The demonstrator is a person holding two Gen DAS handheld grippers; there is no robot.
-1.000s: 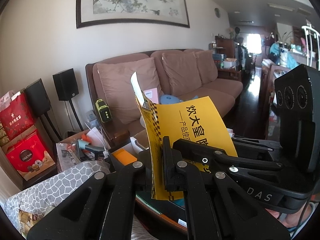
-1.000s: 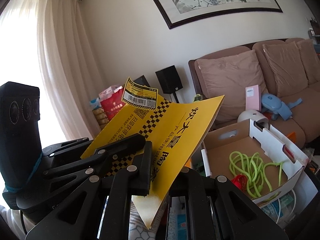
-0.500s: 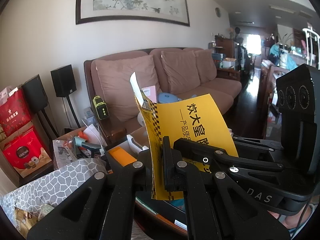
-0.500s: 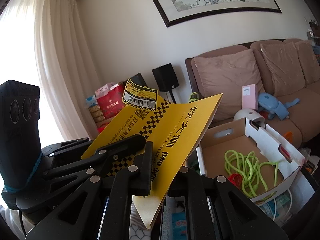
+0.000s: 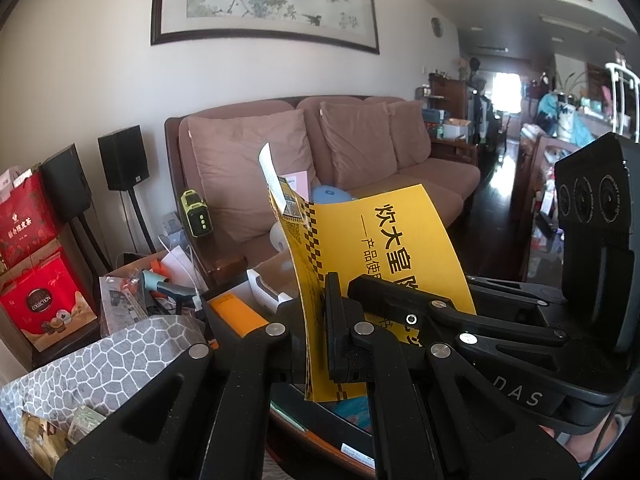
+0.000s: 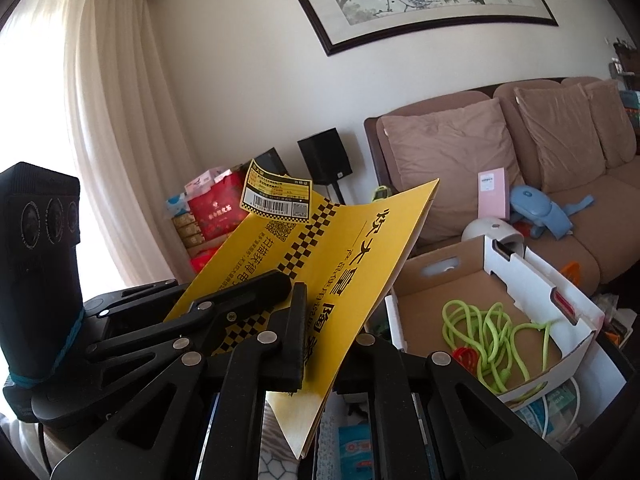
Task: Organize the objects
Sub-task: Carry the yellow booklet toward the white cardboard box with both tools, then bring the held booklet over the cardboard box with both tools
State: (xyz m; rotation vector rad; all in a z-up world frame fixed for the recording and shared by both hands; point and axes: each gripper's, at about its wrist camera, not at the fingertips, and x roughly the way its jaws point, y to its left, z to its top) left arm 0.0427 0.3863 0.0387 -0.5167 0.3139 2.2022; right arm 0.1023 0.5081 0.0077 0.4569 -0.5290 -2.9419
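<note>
Left wrist view: the left gripper (image 5: 316, 332) is clamping its jaws on the near edge of the yellow booklet (image 5: 384, 240), which is standing upright above the cluttered surface (image 5: 320, 420); the right gripper (image 5: 404, 304) is pinching it from the right.

Right wrist view: the right gripper (image 6: 316, 340) is squeezing the booklet (image 6: 340, 248), tilted, left of the box (image 6: 560, 312) holding a green cord (image 6: 492, 336).
</note>
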